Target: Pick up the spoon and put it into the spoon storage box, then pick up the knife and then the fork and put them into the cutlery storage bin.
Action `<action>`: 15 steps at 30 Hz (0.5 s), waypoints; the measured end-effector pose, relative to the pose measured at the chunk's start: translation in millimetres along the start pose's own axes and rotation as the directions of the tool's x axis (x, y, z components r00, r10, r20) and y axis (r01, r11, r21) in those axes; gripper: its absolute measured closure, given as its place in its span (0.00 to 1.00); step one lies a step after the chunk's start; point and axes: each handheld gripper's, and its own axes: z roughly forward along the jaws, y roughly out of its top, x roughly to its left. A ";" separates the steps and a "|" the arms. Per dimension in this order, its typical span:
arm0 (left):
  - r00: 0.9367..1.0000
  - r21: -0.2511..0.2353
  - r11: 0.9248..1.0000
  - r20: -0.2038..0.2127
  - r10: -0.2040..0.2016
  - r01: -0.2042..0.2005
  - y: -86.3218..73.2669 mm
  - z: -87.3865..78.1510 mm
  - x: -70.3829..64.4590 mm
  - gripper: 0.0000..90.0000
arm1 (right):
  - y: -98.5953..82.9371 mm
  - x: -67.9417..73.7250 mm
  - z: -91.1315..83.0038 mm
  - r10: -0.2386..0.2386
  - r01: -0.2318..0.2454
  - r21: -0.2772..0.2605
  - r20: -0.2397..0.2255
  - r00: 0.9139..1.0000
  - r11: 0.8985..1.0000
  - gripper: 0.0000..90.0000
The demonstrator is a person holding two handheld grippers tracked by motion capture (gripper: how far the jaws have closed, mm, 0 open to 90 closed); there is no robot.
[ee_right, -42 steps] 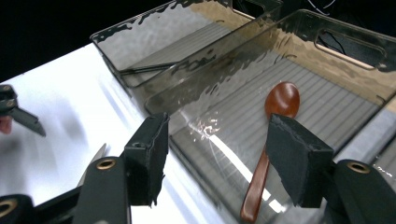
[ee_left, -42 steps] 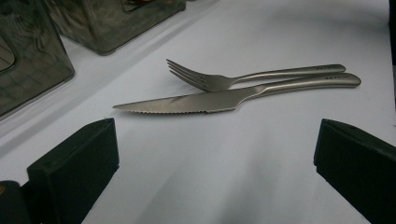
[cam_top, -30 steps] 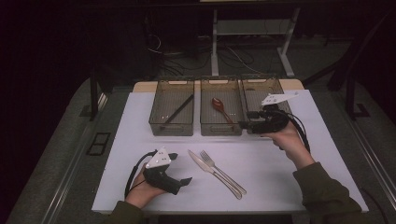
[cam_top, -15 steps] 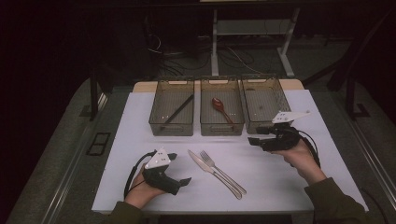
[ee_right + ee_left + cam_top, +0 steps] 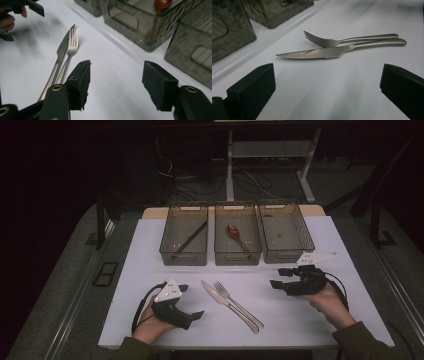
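Note:
A steel knife (image 5: 225, 301) and a fork (image 5: 239, 305) lie side by side on the white table top (image 5: 150, 255), between my two hands. My left gripper (image 5: 191, 301) rests open at the front left, its jaws wide apart and aimed at the knife (image 5: 317, 53) and fork (image 5: 329, 42). To the right, my right gripper (image 5: 278, 277) is open and empty just above the table, pointing left. Along its jaws I see the knife (image 5: 60, 55) and fork (image 5: 71, 47), and the left gripper (image 5: 25, 6) with its hand farther off.
Three dark mesh bins stand in a row at the back. The left bin (image 5: 183, 257) holds a black stick (image 5: 192, 236), the middle bin (image 5: 237, 257) a brown spoon (image 5: 238, 236), and the right bin (image 5: 287, 255) looks empty. Bare table lies around the cutlery.
My right gripper has drawn back from the bins toward the person and come down near the table, open and empty. The left gripper has stayed put.

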 end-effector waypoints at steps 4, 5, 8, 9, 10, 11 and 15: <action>1.000 0.001 1.000 -0.003 0.002 -0.002 -0.3 -0.7 -0.3 0.00 | -5.0 5.7 1.3 -0.007 0.007 0.015 -0.013 1.000 1.000 0.43; 1.000 0.001 1.000 -0.003 0.002 -0.002 -0.3 -0.9 -0.3 0.00 | -5.8 6.9 1.5 -0.010 0.010 0.017 -0.015 1.000 1.000 0.44; 1.000 0.000 1.000 -0.004 0.001 -0.001 0.0 -0.5 -0.1 0.00 | -9.0 11.5 2.1 -0.016 0.017 0.029 -0.031 0.999 0.999 0.49; 1.000 0.002 1.000 -0.003 0.003 -0.003 0.2 -0.3 -0.1 0.00 | -10.0 13.2 2.4 -0.014 0.015 0.032 -0.037 0.999 0.999 0.52; 1.000 0.006 1.000 -0.002 0.004 -0.004 0.3 -0.2 -0.1 0.00 | -11.0 14.7 2.8 -0.021 0.022 0.035 -0.040 0.999 0.999 0.55; 1.000 0.006 1.000 0.000 0.007 -0.007 0.4 0.2 0.0 0.00 | -12.0 16.6 3.0 -0.019 0.021 0.044 -0.043 0.999 0.999 0.58; 1.000 0.002 1.000 0.003 0.009 -0.009 0.5 1.0 -0.1 0.00 | -16.5 24.3 4.7 -0.015 0.020 0.061 -0.068 0.998 0.998 0.71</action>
